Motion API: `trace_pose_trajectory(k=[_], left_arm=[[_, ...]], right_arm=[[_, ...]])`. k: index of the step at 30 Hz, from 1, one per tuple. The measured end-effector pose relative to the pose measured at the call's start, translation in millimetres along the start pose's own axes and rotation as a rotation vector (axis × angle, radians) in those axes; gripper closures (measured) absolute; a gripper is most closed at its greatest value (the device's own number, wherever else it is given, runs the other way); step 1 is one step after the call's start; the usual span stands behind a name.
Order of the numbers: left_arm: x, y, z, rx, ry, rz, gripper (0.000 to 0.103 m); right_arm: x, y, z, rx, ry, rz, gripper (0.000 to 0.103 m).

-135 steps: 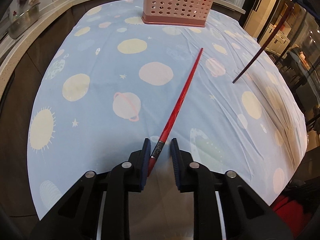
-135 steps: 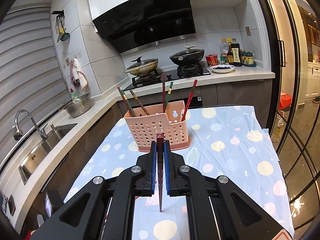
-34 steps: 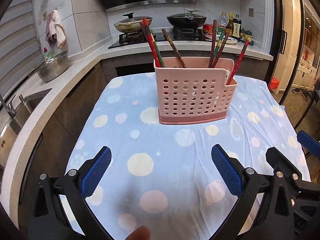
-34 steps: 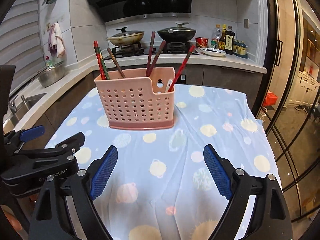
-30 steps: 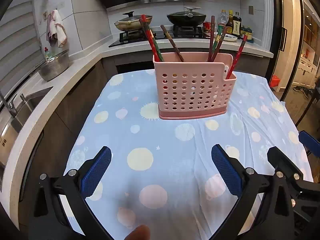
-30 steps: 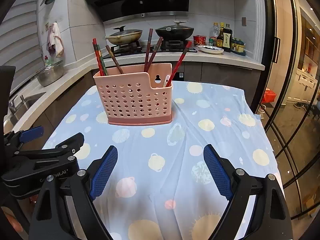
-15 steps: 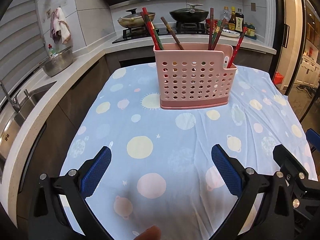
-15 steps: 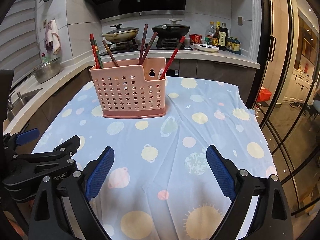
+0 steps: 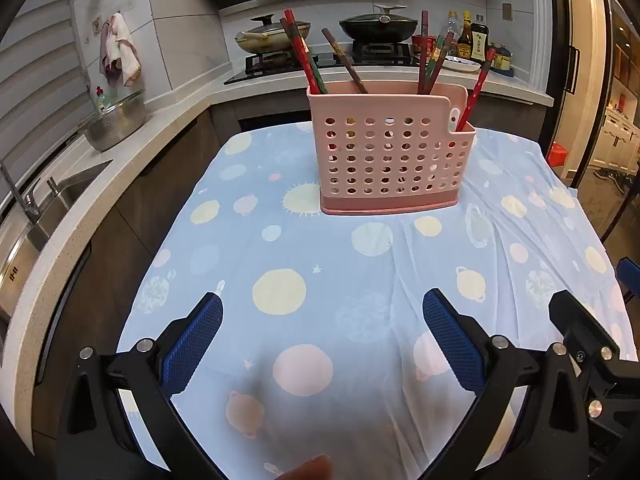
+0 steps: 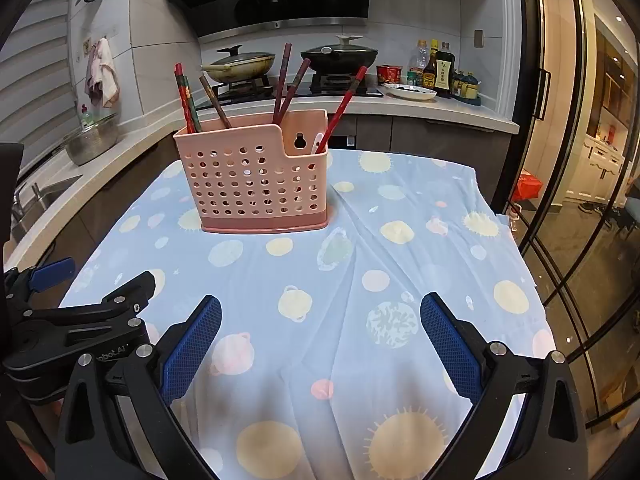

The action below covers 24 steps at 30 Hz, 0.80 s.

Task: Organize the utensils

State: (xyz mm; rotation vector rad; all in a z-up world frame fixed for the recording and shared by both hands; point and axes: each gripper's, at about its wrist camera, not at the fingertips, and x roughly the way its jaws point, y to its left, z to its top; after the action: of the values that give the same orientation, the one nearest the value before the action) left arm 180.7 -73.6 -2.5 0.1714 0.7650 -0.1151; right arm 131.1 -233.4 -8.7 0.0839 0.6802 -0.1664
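Left wrist view: the left gripper [image 9: 322, 340], jaws spread wide and empty, hangs over the planet-print tablecloth [image 9: 280, 256], well short of the perforated pink plastic utensil basket [image 9: 390, 160] holding slim lacquered chopsticks [image 9: 304, 60]. The thin, wrinkled cloth could likely drag and tip the light basket if snagged.

Right wrist view: the right gripper [image 10: 320, 340], likewise splayed with nothing between its blue ribbed pads [image 10: 192, 344], faces the basket [image 10: 252, 176]; a red chopstick [image 10: 344, 104] leans in its lower end compartment and could probably topple out if knocked.
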Motion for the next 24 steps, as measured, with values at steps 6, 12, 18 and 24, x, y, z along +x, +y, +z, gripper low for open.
trace_pose_trajectory(k=[6,12,18,24], left_arm=[[1.7,3.2,-0.8,-0.015,0.003,-0.007,0.007],[1.7,3.9,-1.2,-0.017,0.004,-0.010,0.007],[3.5,4.2,-1.1,-0.022,0.008,-0.008,0.007],[5.9,5.2,-3.1,-0.028,0.015,-0.012,0.007]], right_arm=[[0.4,-1.3,-0.2,0.000,0.001,-0.006,0.007],[3.5,-1.6,-1.6,-0.001,0.012,-0.011,0.007],[4.3,-3.7,-1.9,0.004,0.015,-0.012,0.007],[5.2,-4.5,-1.9,0.005,0.018,-0.012,0.007]])
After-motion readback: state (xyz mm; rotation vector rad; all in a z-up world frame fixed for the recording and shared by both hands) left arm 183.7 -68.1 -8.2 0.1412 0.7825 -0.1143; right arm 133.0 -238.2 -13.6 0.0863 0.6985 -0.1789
